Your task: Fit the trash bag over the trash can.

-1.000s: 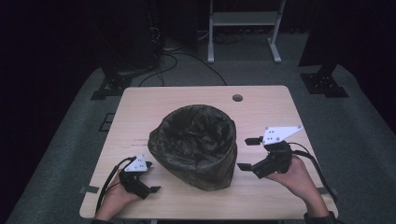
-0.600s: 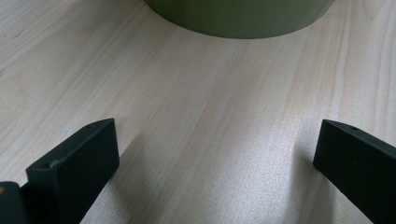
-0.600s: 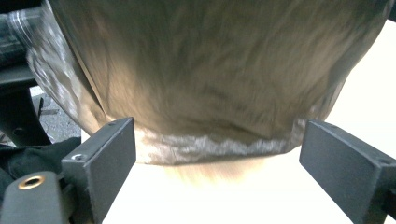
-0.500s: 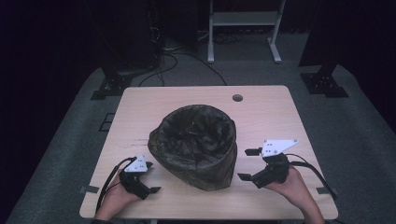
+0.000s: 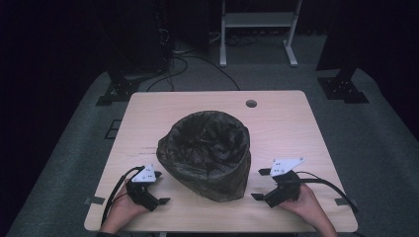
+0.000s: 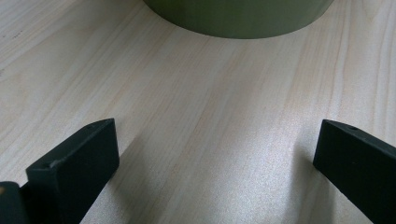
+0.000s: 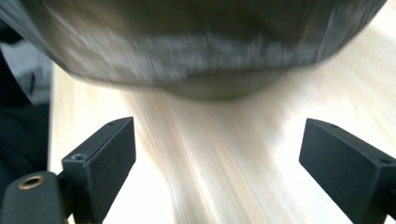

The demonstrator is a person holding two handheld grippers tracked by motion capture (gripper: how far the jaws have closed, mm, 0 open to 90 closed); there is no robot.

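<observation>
- A pale wooden worktop [image 5: 291,128] fills the middle of the high view, with a small round cable hole [image 5: 251,103] near its far edge, at about 12 o'clock.
- A round bin [image 5: 207,153] lined with a dark, crinkled bag stands at the centre of the worktop, its open mouth tilted toward 1 o'clock.
- In the left gripper view the bin's base shows as a smooth olive-green wall [image 6: 238,18] at 12 o'clock, resting on the wood grain.
- In the right gripper view the bag-covered bin [image 7: 196,42] hangs blurred across the top of the frame, its lower edge meeting the worktop.
- The left hand-held gripper [image 5: 157,188] sits at about 8 o'clock from the bin, near the worktop's near edge, low over the wood and pointing toward the bin.
- Its jaws are spread wide, with nothing but bare wood between them; the bin lies beyond their tips, apart from them.
- A black cable [image 5: 116,190] loops from the left hand-held gripper toward the person's hand [image 5: 121,212].
- The right hand-held gripper [image 5: 261,184] sits at about 4 o'clock from the bin, just beside its lower wall, carrying a grey three-cornered plate [image 5: 285,167] on top.
- Its jaws are likewise spread wide and hold nothing; the bin is ahead of them, not between them.
- The person's right hand [image 5: 306,202] grips it from the near edge, and a cable [image 5: 328,185] trails off toward 3 o'clock.
- Beyond the worktop, at 12 o'clock, grey carpet [image 5: 385,143] carries a white metal frame [image 5: 257,22] and dark stand bases.
</observation>
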